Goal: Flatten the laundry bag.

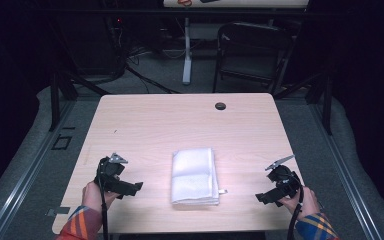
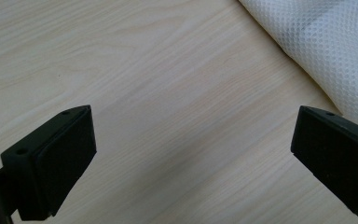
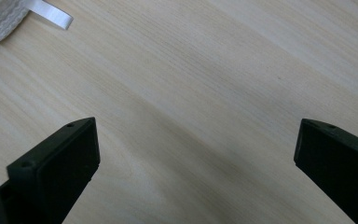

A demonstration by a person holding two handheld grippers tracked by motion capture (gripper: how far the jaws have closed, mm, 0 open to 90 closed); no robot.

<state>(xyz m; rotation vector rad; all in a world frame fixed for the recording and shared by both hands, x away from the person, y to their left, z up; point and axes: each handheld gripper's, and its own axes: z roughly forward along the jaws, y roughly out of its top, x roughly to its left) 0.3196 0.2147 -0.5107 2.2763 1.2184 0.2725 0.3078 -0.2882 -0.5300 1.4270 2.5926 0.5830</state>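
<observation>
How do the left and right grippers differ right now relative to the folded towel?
The left gripper sits on the folded white towel's plain long side; the right gripper sits on the side with the towel's small tag. The left gripper view shows the towel's waffle weave close by; the right gripper view shows a corner and tag. Both are open, holding nothing.

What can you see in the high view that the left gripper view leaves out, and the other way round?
High view alone: the whole folded white towel with its small tag, both hands, the right claw, a dark round cap near the table's far edge, and a chair beyond.

Left gripper view alone: the towel's dotted weave up close.

Both: the left claw, open and holding nothing, the towel beside it, and the pale wooden table.
</observation>
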